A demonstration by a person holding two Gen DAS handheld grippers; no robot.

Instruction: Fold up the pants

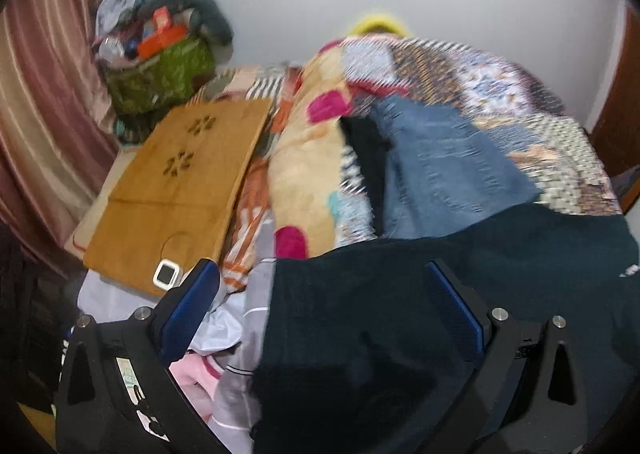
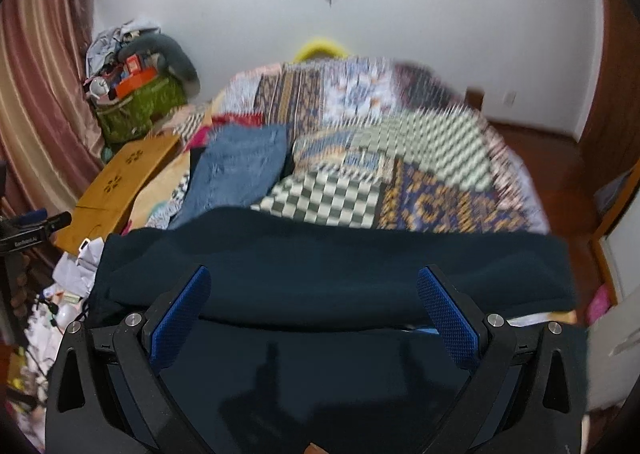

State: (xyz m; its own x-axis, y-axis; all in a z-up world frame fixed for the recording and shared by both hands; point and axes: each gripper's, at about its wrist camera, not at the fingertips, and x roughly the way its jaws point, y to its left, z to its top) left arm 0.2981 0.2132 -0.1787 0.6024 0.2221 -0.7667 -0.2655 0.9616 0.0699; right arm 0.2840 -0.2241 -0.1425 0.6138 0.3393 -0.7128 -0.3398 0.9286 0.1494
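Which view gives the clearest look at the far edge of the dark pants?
The right wrist view: the dark pants spread across the frame, their whole far edge showing against the patterned quilt. The left wrist view shows the dark pants closer up, running off the right side, so that edge is only partly seen.

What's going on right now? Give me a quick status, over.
Left gripper open, right gripper open, neither gripping. Dark pants spread on the patchwork quilt, directly under both. Folded jeans lie just beyond them.
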